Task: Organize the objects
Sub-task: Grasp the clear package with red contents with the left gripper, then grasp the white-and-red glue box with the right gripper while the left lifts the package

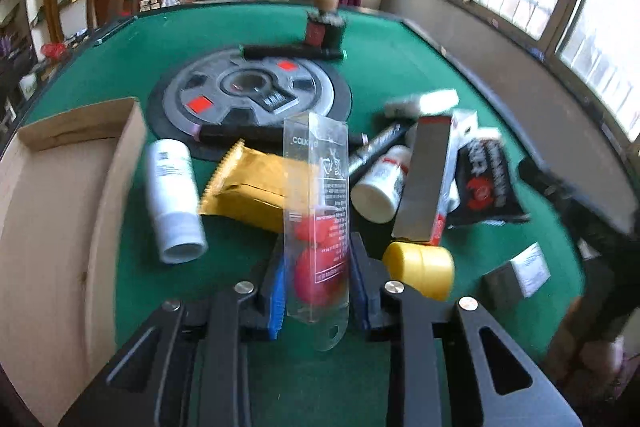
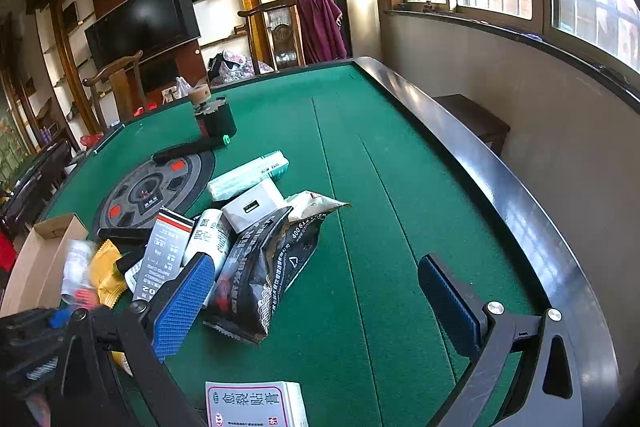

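**Clear packet taken up at its lower end**

The left gripper (image 1: 318, 283) is clenched on a clear plastic packet (image 1: 316, 195) with red pieces inside, its blue pads (image 1: 277, 291) pressing both long edges near the bottom. The packet stands upright above the green table (image 1: 400, 39), in front of the pile and just right of the cardboard box (image 1: 60, 187). It looks light, thin and slick, likely to buckle or slip; a low, edge-on hold suits it. The right gripper (image 2: 320, 291) hangs released over bare felt beside a black bag (image 2: 264, 267).
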A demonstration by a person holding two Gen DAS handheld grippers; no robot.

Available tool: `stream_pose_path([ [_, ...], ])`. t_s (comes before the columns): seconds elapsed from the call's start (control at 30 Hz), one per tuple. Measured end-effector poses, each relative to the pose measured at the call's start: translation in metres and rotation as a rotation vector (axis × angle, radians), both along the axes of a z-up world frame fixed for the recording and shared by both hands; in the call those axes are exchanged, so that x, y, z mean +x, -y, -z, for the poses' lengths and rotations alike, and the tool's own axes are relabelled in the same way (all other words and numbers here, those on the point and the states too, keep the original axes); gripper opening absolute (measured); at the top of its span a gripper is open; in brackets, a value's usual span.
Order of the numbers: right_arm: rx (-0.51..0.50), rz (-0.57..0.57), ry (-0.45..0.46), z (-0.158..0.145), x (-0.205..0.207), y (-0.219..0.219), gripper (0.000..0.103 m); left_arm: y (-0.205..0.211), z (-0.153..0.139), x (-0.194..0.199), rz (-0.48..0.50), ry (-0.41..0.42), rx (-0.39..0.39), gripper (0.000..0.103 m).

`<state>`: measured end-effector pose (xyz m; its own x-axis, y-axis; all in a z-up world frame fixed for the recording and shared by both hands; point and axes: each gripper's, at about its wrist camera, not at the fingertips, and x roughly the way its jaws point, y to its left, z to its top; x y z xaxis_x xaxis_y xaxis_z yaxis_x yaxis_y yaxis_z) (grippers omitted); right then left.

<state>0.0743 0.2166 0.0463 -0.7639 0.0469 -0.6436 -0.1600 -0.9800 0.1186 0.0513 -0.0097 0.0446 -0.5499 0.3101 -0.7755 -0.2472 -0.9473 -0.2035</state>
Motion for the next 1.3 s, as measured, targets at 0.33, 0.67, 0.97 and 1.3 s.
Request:
stream_pose_path([
  [0.33, -0.026, -0.070, -0.034, -0.023, 0.010, 0.012, 0.103, 0.057, -0.033, 0.049, -0.053, -0.046, 0.095, 0.026],
  [0.67, -0.223, -0.236, 0.159, -0.027, -0.040, 0.063, 0.093, 0.107, -0.040, 0.081, -0.110, -0.102, 0.145, 0.027],
  [0.97, -0.225, -0.192, 0.274, 0.006, -0.054, 0.084, 0.068, 0.128, -0.040, 0.097, -0.122, -0.113, 0.160, 0.027],
  [1.3, -0.121, -0.216, 0.229, -0.002, -0.036, 0.099, 0.029, 0.133, -0.041, 0.109, -0.131, -0.130, 0.162, 0.027],
])
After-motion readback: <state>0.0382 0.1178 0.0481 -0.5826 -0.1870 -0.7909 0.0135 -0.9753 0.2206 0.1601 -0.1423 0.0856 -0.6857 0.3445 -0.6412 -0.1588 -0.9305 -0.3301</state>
